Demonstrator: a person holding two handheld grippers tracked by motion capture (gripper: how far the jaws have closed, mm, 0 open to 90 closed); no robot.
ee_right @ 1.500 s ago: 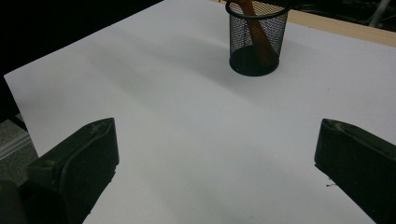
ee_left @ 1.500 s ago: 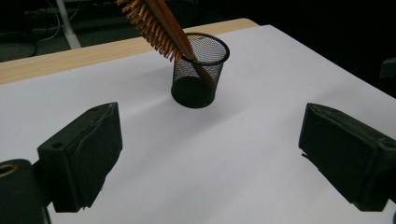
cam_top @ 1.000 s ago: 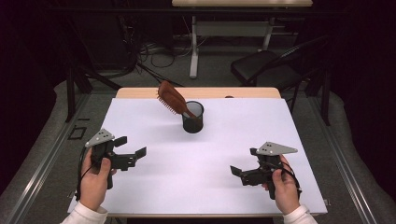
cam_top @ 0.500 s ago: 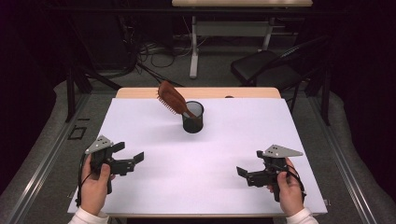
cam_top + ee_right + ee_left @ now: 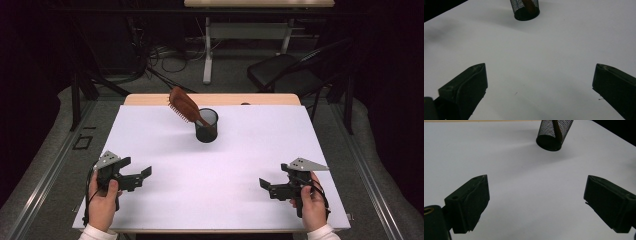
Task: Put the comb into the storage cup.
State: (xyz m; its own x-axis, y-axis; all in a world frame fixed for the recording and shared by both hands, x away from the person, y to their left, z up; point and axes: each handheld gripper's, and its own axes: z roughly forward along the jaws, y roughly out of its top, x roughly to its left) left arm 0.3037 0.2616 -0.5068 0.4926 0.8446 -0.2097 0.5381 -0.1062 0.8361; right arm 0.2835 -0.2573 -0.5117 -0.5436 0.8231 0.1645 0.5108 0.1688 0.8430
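one brush in one mesh cup; two tools, left and right, both released, empty.

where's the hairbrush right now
In the high view the brown hairbrush stands handle-down in the black mesh cup at the far middle of the white table, its head leaning out to the left, well beyond both grippers.

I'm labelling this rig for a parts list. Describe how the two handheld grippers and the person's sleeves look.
Both the left gripper and the right gripper are black, each with two blocky, wedge-shaped jaws. Each carries a grey three-cornered plate on top and trails a thin black cable by the hand. The jaw blocks show small round holes in the gripper views. The sleeves are white, visible just at the wrists.
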